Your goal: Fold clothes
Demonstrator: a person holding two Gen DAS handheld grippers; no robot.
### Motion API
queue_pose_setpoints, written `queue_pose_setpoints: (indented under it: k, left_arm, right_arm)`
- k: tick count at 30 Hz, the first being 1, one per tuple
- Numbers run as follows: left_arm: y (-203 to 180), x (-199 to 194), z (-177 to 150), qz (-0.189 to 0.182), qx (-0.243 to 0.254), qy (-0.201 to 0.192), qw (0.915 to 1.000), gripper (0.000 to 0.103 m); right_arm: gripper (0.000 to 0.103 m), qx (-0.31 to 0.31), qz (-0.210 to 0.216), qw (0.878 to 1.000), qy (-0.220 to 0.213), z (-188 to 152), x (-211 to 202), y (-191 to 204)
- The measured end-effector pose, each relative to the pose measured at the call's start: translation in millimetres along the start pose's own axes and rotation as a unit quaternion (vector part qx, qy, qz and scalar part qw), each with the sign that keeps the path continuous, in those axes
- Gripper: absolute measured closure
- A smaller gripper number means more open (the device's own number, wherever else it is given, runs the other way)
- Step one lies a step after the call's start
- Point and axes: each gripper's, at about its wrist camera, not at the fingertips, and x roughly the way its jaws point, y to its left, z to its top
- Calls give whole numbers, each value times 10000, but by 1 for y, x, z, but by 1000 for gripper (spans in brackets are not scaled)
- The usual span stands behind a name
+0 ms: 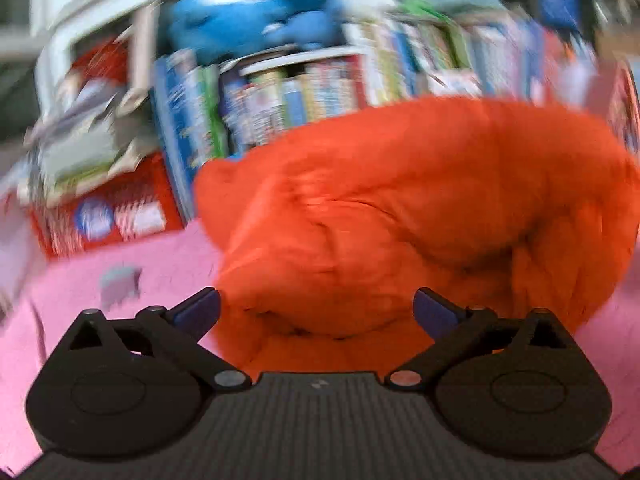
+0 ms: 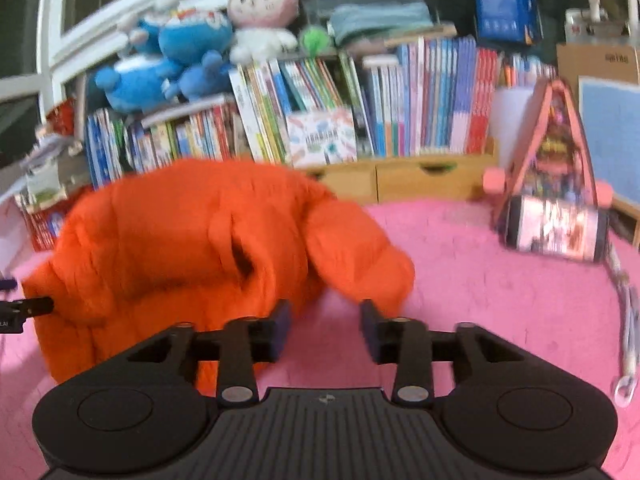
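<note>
An orange puffy jacket (image 1: 400, 216) lies bunched on the pink surface (image 1: 120, 280). In the left wrist view, my left gripper (image 1: 316, 312) is wide open, its blue-padded fingers on either side of the jacket's near edge. The view is blurred by motion. In the right wrist view the jacket (image 2: 200, 240) is heaped to the left, a sleeve (image 2: 360, 256) hanging toward the front. My right gripper (image 2: 325, 328) is open and empty, just in front of the sleeve end, over bare pink surface (image 2: 480, 280). The left gripper's tip (image 2: 24, 308) shows at the far left edge.
A low bookshelf (image 2: 400, 120) full of books stands behind the jacket, with blue and pink plush toys (image 2: 264, 8) on top. A triangular toy stand (image 2: 556, 184) sits at the right. A strap with a ring (image 2: 628, 340) lies at the right edge.
</note>
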Motion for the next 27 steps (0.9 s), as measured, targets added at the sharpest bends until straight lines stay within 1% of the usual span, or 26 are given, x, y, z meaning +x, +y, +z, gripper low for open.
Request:
queue_pose_setpoints:
  k: [2,4,6,8,11,13,14,16,17,18,19,20,21,24,27]
  left_arm:
    - [-17,16,2,250,300,14,9992,0]
    - [-27,38,3,529,404,22,9978,0]
    - [-36,59,2,846,470,26,9953,0]
    - [-42,73,0,1049,513,37,9932,0]
    - [-44,79,4,1142,654,147,9912,0]
    - [-43,81,4,1136,663,206,9911,0]
    - [-41,81,4,1095,615,259,9917,0]
    - [-35,84,5,961,458,374,9936,0]
    - [-31,85,5,888,366,424,9945,0]
    - [-30,85,5,846,307,454,9949,0]
    - [-29,86,4,823,274,479,9951,0]
    - [-29,86,4,813,263,501,9951,0]
    - [-30,87,4,829,295,516,9948,0]
    - [-34,88,5,907,423,543,9935,0]
    - [-34,88,4,910,430,559,9934,0]
  right_arm:
    - [57,27,-76,9998,155,-15,7,1]
    - [52,100,-132,9994,297,-30,13,0]
    - [51,241,-120,9989,395,-40,18,-2]
    - [50,368,-148,9982,441,-48,21,-4]
    - [45,373,-213,9982,425,-53,24,-2]
    - [37,312,-229,9985,390,-52,25,1]
    - [33,248,-250,9983,456,-51,27,3]
    - [32,122,-324,9980,521,-49,30,6]
    - [32,47,-368,9984,429,-45,29,8]
    - [30,-29,-413,9986,337,-41,28,10]
    - [26,-138,-503,9986,60,-35,24,13]
    - [11,-252,-624,9974,-263,-30,21,15]
    - [0,-366,-744,9948,-586,-25,17,18]
    - [0,-800,-1182,9816,-1272,-18,18,28]
    - [0,-815,-1260,9792,-1364,-25,26,31]
